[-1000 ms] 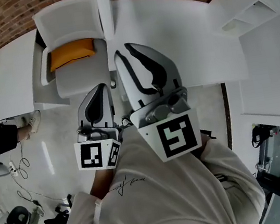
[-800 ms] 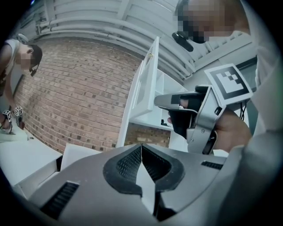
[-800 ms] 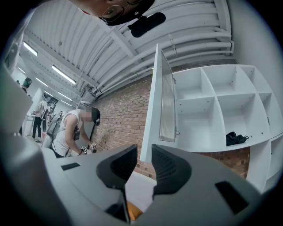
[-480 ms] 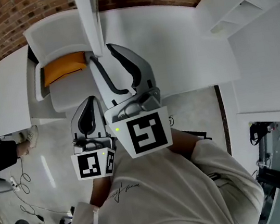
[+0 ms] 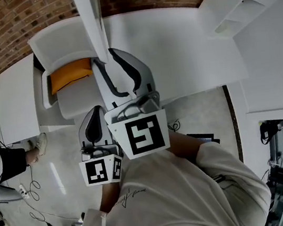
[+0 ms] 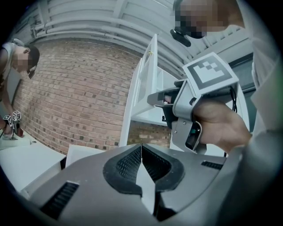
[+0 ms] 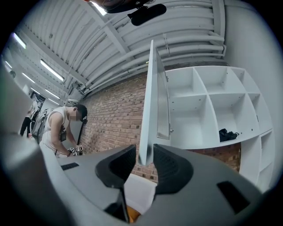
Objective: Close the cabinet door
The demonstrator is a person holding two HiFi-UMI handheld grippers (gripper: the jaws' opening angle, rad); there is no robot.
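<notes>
The white cabinet door (image 5: 90,22) stands open, edge-on to me, in front of the white shelf cabinet (image 7: 212,106). My right gripper (image 5: 111,66) is raised to the door's lower edge, open, one finger on each side of the panel. In the right gripper view the door (image 7: 149,106) drops between the pads of my right gripper (image 7: 145,165) with a small gap on either side. My left gripper (image 5: 94,123) hangs lower and to the left, shut with nothing in it. The left gripper view shows the door (image 6: 141,92) and the hand-held right gripper beside it.
A white chair with an orange cushion (image 5: 70,73) stands below the door, next to a white table (image 5: 15,103). A person (image 7: 62,126) works at the left by the brick wall (image 7: 110,119). A dark item (image 7: 227,133) lies in one cabinet compartment.
My right gripper has moved up and left until its fingers straddle the door's edge. The left gripper has barely moved.
</notes>
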